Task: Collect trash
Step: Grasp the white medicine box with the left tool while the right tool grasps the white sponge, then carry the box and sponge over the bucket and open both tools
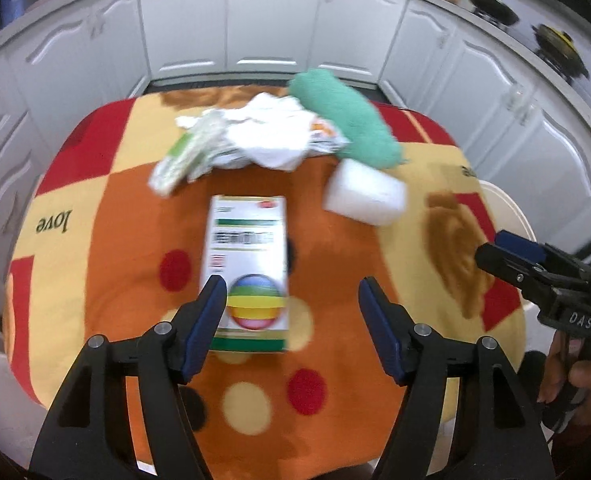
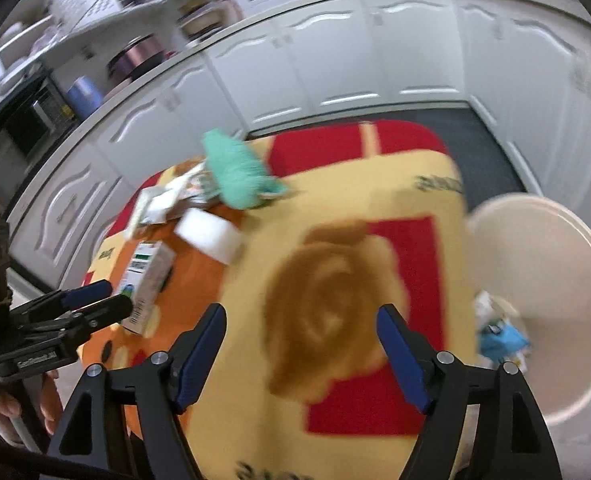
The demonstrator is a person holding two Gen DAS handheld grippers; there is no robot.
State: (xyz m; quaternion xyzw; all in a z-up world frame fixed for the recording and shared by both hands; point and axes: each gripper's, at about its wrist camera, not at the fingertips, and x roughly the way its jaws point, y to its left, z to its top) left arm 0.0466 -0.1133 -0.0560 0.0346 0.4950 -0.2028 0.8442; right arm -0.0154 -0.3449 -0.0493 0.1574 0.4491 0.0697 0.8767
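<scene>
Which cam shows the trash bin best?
Right wrist: the bin shows its rim, its inside and the trash at the bottom. Left wrist catches only a pale sliver of the rim past the table's edge.

White cabinets [image 1: 263, 20] behind; dark floor [image 2: 475, 140]; cluttered counter [image 2: 143, 56].

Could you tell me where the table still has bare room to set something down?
Free: the cloth between the sponge and the bin, and the near edge before the carton. Crowded: the far side, around the wrappers and green cloth.
</scene>
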